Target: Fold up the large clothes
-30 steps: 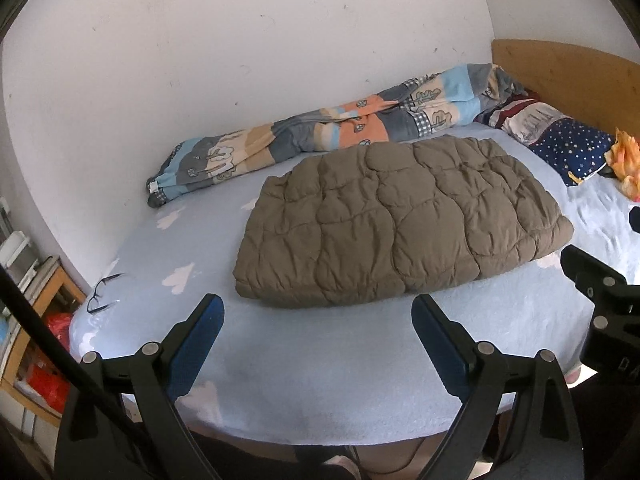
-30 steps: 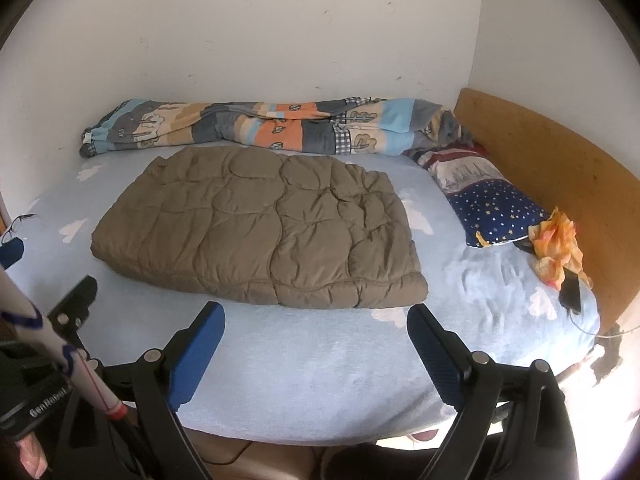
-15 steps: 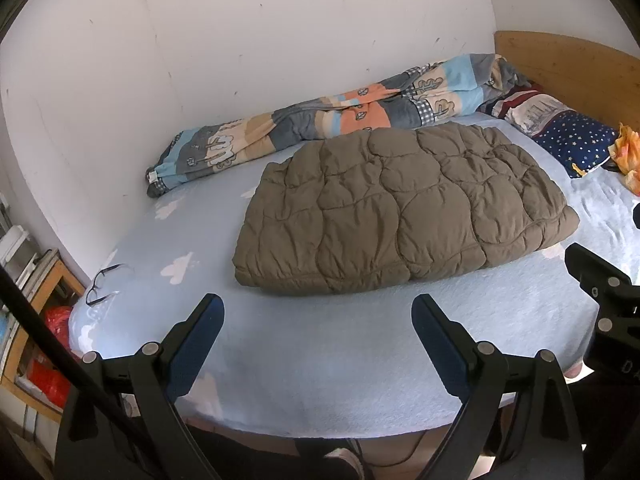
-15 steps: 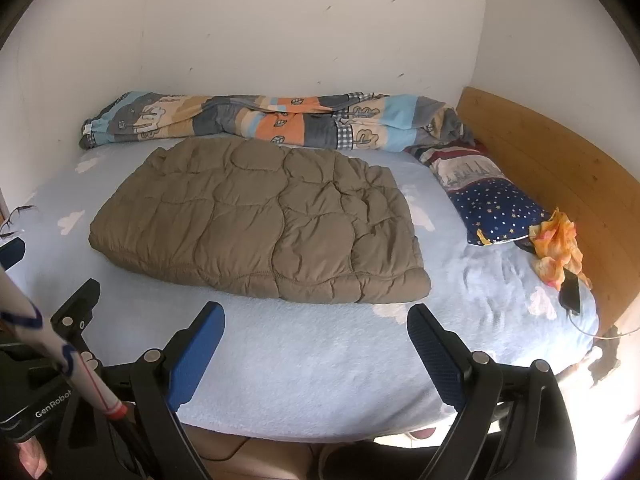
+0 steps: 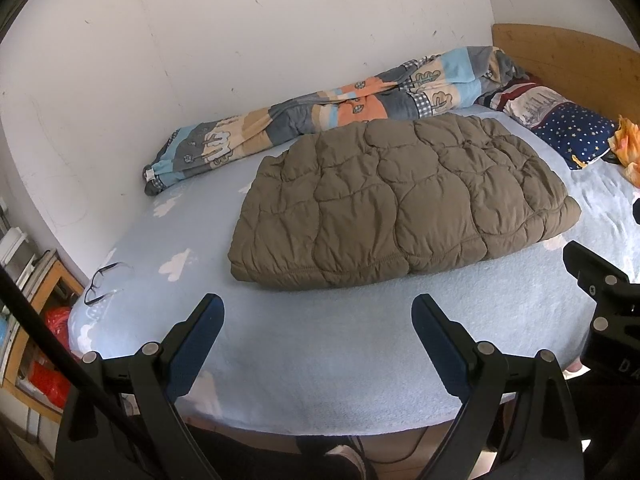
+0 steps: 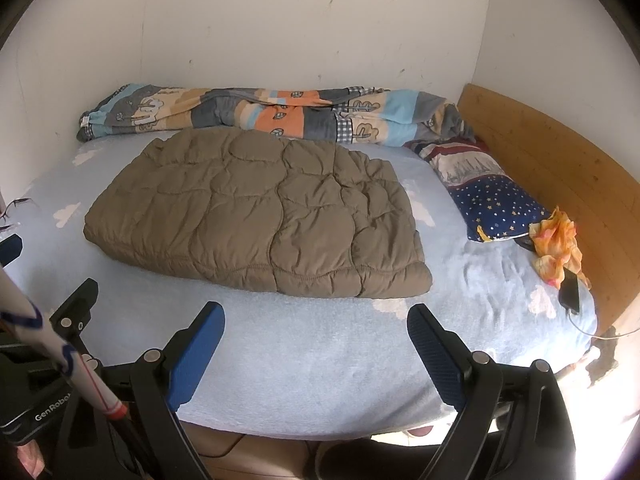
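A brown quilted padded garment (image 5: 400, 204) (image 6: 260, 216) lies folded into a thick rectangle in the middle of the light blue bed (image 5: 320, 352) (image 6: 320, 356). My left gripper (image 5: 318, 320) hovers open over the near bed edge, short of the garment's front hem, with nothing between its blue pads. My right gripper (image 6: 316, 328) is open too, likewise short of the hem and holding nothing. The right gripper's body shows at the right edge of the left wrist view.
A patchwork duvet (image 5: 320, 108) (image 6: 280, 116) lies rolled along the wall. A starry pillow (image 6: 488, 196), an orange cloth (image 6: 558, 240) and a phone (image 6: 570, 286) sit near the wooden headboard (image 6: 560, 164). Glasses (image 5: 102, 282) rest at the bed's left corner, beside a wooden shelf (image 5: 36, 304).
Both grippers have shifted slightly, so the bed and garment sit a little lower and nearer in each view. The garment itself has not moved. Both stay open.
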`<move>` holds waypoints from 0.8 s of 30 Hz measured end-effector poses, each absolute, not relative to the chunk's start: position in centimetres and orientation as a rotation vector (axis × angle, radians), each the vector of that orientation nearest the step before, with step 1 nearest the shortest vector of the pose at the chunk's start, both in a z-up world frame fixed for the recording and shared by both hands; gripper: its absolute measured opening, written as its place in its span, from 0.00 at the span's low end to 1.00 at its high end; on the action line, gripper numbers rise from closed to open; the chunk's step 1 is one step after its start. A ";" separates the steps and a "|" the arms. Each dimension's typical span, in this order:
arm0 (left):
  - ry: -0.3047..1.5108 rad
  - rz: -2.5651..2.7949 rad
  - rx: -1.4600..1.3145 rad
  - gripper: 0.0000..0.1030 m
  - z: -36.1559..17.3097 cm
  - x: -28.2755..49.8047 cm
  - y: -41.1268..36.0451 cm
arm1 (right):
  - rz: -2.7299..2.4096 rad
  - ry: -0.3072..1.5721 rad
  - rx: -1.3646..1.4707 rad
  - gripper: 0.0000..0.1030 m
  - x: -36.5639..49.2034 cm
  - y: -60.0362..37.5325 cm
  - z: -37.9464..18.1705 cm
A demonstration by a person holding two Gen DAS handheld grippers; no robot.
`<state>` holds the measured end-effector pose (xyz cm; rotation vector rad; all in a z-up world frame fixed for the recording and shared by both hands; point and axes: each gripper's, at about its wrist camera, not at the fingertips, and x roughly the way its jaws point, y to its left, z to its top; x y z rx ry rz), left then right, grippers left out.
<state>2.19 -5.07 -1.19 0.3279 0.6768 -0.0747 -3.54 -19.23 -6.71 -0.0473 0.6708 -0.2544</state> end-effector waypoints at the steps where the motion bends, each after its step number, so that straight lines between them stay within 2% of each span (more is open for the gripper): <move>1: 0.679 -0.075 0.329 0.91 -1.2 2.2 -5.1 | -0.253 0.670 -0.048 0.92 -3.5 -19.3 -6.7; 24: 0.687 -0.080 0.333 0.91 -1.5 2.2 -5.3 | -0.246 0.690 -0.066 0.92 -3.7 -19.9 -7.5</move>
